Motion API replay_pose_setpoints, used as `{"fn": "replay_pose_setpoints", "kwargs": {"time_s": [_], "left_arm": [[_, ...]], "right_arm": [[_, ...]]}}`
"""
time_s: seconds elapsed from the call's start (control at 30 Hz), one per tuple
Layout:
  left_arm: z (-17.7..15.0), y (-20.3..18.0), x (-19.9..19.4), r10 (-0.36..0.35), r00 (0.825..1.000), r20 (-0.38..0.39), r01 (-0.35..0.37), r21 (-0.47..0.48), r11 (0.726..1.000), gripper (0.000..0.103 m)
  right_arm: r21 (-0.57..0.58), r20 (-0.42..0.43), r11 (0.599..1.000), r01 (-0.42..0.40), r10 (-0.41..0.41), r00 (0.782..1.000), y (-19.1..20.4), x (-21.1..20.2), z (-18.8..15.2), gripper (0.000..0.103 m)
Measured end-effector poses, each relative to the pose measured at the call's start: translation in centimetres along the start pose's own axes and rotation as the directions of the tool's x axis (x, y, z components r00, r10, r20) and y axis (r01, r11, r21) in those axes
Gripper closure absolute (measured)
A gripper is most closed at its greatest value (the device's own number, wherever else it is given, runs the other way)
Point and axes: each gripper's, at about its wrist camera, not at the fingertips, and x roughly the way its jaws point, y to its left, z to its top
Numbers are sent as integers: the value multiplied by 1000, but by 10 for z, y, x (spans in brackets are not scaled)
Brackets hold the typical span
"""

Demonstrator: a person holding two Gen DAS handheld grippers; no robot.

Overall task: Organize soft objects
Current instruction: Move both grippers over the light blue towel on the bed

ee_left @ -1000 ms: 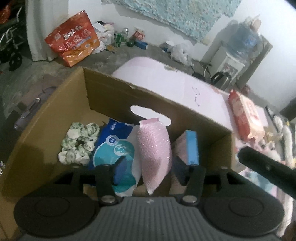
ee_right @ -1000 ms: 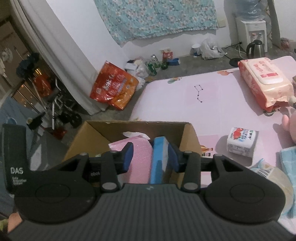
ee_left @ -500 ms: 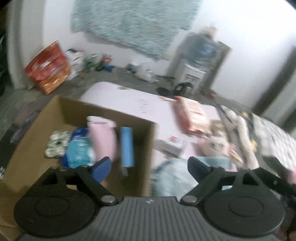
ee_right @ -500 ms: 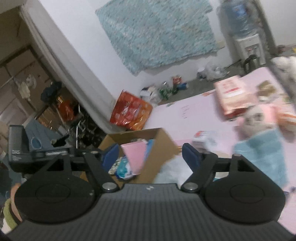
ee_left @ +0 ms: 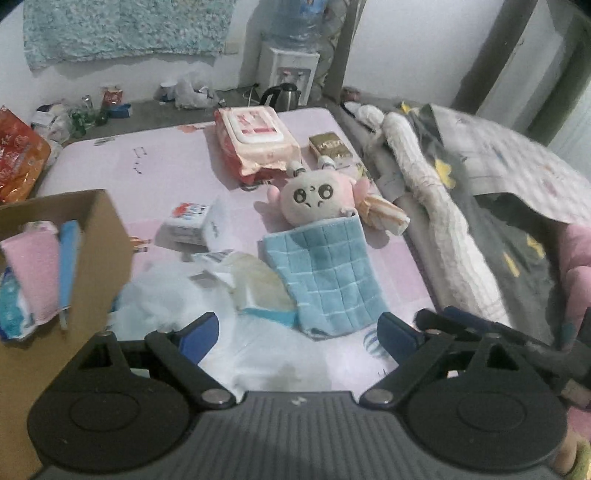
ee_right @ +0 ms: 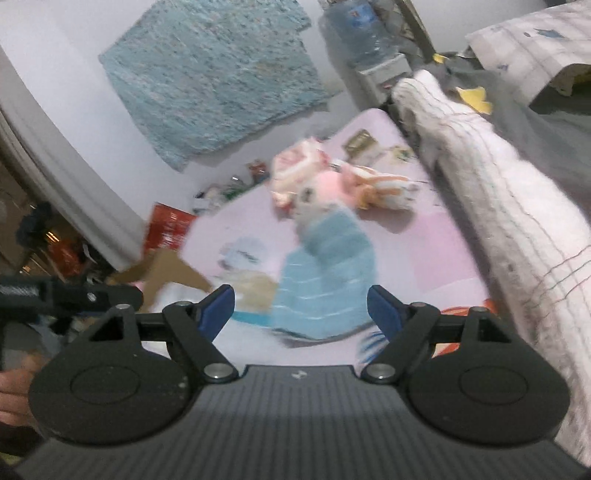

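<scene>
Presently both grippers, left point(ee_left: 297, 332) and right point(ee_right: 301, 308), are spread wide and empty above the blue towel point(ee_left: 325, 273), which lies on the pink mat point(ee_left: 155, 162) overlapping the plush toy point(ee_left: 317, 197); cardboard box point(ee_left: 107, 236) stands alongside, tissue packs point(ee_left: 186, 221) between.

White wall point(ee_left: 406, 44), teal wall hanging point(ee_left: 125, 29)

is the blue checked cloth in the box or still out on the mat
Out. The blue checked cloth lies on the pink mat, partly covering the plush toy.
</scene>
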Motion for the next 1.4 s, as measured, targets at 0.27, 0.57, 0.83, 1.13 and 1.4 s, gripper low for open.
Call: {"fn": "replay_pose_setpoints", "kwargs": {"time_s": [0.27,0.57,0.83,1.13,1.4], "left_arm": [[0,-13,48,22,998,-52,-23,-34,999,43],[-12,-24,51,1,999,-52,-3,-38,999,61],[-38,-48,17,-94,996,-7,94,-13,996,60],[-89,-65,-6,-202,979,-20,202,-5,979,59],[-156,-70,-16,-203,978,-53,207,64,976,53]], "right_arm": [[-71,-84,995,77,-83,993,-16,89,8,54],[-341,-122,926,159,-212,970,3,120,-7,98],[-300,-151,942,148,-200,968,-10,67,-38,98],[-186,-161,974,129,-160,974,-29,-19,-103,99],[-84,-153,993,86,-98,983,-40,-77,-152,99]]}}
